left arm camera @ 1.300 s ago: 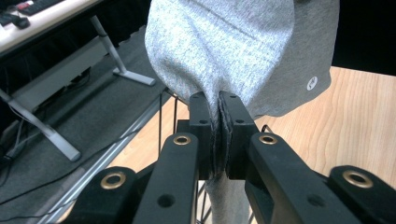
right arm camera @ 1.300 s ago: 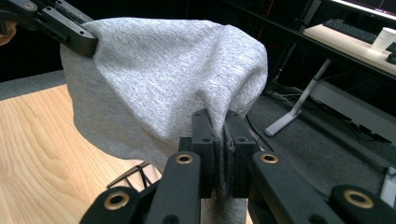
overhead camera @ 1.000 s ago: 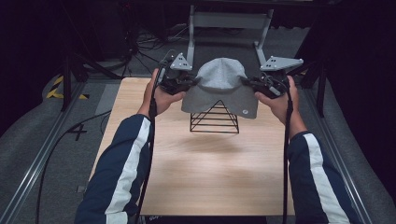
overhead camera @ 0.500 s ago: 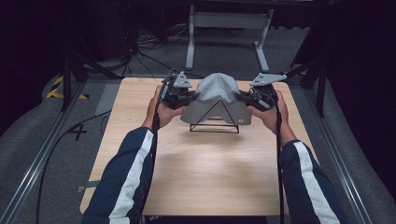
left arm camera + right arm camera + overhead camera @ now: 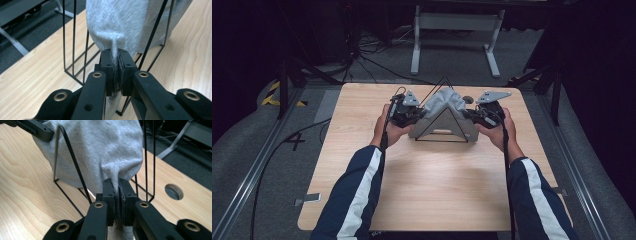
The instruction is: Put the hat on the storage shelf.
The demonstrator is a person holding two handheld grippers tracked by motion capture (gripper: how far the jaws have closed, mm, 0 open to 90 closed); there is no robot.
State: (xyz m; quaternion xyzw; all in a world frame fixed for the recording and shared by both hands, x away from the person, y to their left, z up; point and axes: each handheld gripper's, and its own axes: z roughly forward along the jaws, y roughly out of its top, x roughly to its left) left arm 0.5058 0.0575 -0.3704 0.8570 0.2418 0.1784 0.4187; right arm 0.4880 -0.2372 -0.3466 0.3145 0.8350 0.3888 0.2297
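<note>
Grey cloth [image 5: 443,106], no legible writing

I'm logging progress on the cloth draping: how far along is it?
Done: the grey cloth already lies over the black wire triangle rack on the wooden table.
In hand: left gripper and right gripper each pinch a side of it, low beside the rack.
Left: letting go of both sides and drawing the hands away.

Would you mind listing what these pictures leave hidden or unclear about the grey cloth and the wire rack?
- High view: the wire rack's far side, hidden by the grey cloth.
- Left gripper view: the cloth's pinched edge, hidden between the left hand-held gripper's jaws; the cloth's top, cut off by the frame.
- Right gripper view: likewise at the right hand-held gripper.
</note>
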